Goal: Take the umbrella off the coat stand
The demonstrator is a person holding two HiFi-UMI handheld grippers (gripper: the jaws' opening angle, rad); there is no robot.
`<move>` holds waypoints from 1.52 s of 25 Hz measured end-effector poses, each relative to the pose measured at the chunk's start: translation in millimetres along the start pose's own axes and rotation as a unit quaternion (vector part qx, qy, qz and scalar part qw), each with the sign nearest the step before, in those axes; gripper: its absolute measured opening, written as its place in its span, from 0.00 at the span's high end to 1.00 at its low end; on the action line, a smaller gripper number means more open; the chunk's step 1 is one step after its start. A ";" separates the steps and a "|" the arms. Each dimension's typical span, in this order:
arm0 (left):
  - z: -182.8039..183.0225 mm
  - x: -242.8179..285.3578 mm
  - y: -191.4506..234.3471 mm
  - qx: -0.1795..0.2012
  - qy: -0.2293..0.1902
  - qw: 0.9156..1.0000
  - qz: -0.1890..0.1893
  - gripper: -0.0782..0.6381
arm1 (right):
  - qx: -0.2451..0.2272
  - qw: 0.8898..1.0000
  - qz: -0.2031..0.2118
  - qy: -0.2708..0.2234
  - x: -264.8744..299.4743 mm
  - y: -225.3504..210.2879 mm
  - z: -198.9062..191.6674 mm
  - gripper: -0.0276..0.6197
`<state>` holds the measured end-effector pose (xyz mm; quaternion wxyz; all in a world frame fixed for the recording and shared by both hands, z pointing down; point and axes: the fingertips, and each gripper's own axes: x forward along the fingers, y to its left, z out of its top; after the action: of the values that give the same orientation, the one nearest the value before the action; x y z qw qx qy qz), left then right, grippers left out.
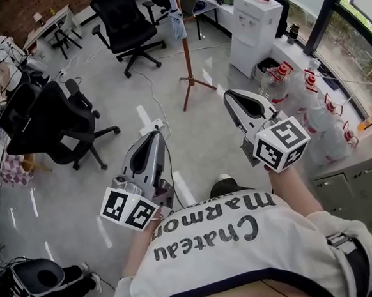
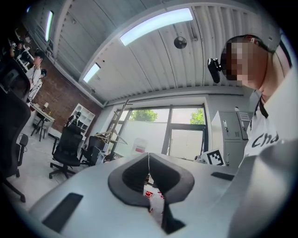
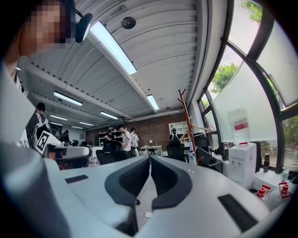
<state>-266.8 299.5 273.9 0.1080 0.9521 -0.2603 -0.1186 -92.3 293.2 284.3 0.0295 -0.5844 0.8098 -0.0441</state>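
Umbrella, seemingly the pale bundle, hangs untouched on the coat stand at twelve o'clock. Left gripper and right gripper are closed, empty, well short.

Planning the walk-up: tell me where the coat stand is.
In the head view the coat stand stands on the floor at top centre, between the black office chair on its left and the white water dispenser on its right.
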 end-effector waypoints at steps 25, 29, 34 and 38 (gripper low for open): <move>-2.6 172.9 120.1 -0.007 -0.012 0.998 0.055 0.86 | -0.005 0.999 0.049 0.003 168.8 -148.9 25.9 0.91; -9.8 200.5 128.8 -0.014 -0.009 0.998 0.060 0.86 | 0.001 0.998 0.065 0.017 185.6 -167.3 14.1 0.91; -14.0 236.6 127.4 -0.002 -0.011 0.999 0.045 0.86 | 0.008 0.997 0.071 0.012 195.6 -196.6 12.3 0.91; -21.1 258.5 124.9 0.003 -0.011 0.999 0.045 0.86 | 0.019 0.997 0.069 0.007 196.5 -224.2 11.8 0.91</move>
<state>-103.4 62.7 283.4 0.1078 0.9385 -0.3040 -0.1232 58.5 36.1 297.1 0.0379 -0.5263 0.8472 -0.0618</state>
